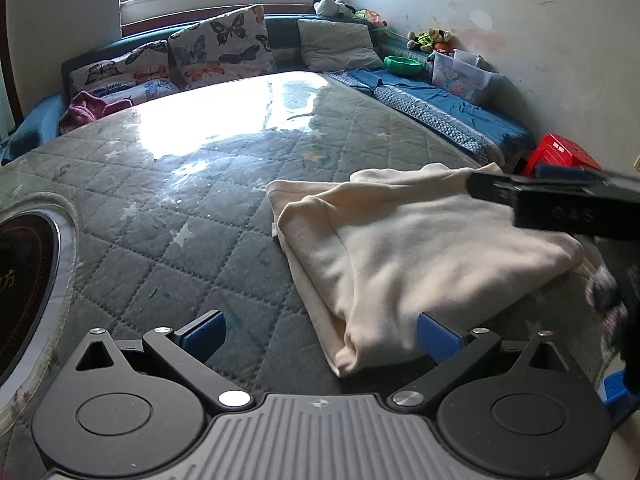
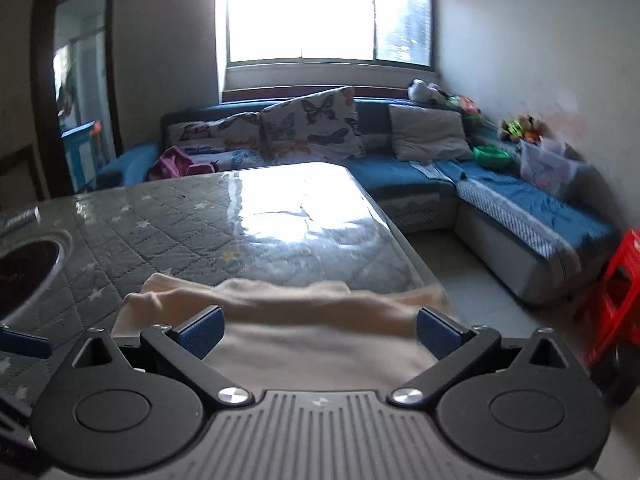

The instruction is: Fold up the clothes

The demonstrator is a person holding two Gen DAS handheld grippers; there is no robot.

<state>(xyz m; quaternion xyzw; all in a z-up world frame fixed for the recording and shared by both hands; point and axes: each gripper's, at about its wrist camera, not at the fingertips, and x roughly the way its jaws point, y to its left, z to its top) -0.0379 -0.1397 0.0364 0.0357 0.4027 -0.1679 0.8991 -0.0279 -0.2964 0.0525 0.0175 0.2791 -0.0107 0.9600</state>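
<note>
A cream garment lies folded into a thick rectangle on the quilted grey table, near its right front edge. My left gripper is open just in front of it, the near folded corner lying between the blue fingertips without being pinched. The right gripper shows as a black finger with a blue pad over the garment's right side. In the right wrist view the right gripper is open above the same cream garment, which fills the space between its fingers.
A round black cooktop is set into the table at left. A blue corner sofa with butterfly pillows, a clear bin and a green bowl lines the back and right. A red stool stands on the floor at right.
</note>
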